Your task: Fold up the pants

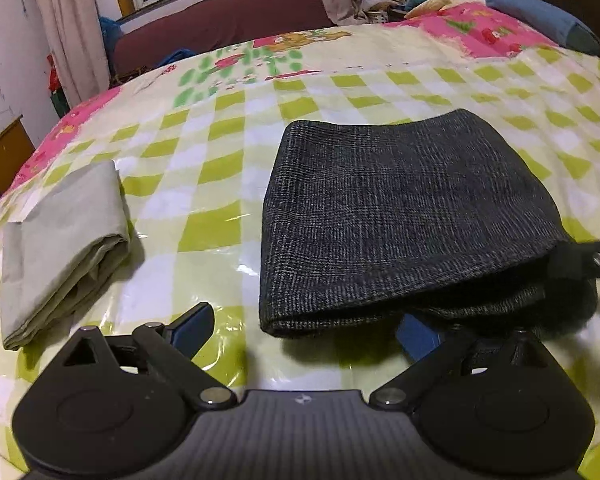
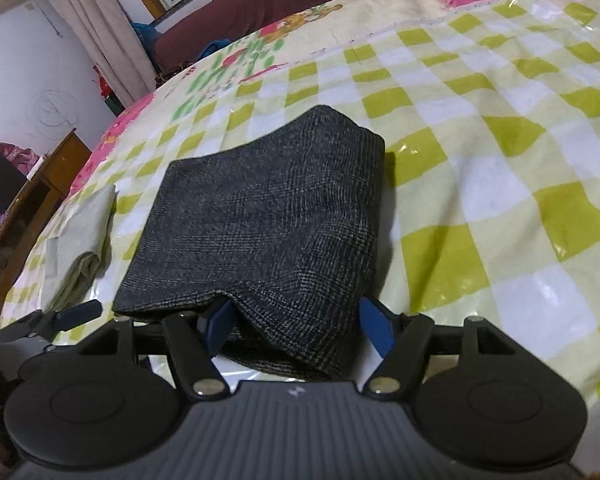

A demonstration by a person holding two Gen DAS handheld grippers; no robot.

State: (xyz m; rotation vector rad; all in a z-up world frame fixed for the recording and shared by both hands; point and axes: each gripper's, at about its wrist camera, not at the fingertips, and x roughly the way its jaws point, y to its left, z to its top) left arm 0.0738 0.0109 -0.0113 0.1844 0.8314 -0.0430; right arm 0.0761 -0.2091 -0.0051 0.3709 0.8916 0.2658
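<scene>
The right gripper [image 2: 296,326] is spread wide around the folded dark checked pants [image 2: 260,224], perhaps touching; the left gripper [image 1: 306,328] gapes at their near edge.

Folded pants [image 1: 404,216] lie on the bed [image 1: 228,184]; a second folded cloth [image 1: 64,240] lies to their left, apart; the right tool [image 2: 296,326] straddles the pants' near edge; the left tool [image 1: 304,328] sits at their near-left corner.

The near edge of the dark pants [image 2: 260,232] hides the tips of the right gripper's [image 2: 296,330] blue fingers [image 2: 374,328], while the grey cloth [image 2: 80,248] at left is partly cut off behind them.
</scene>
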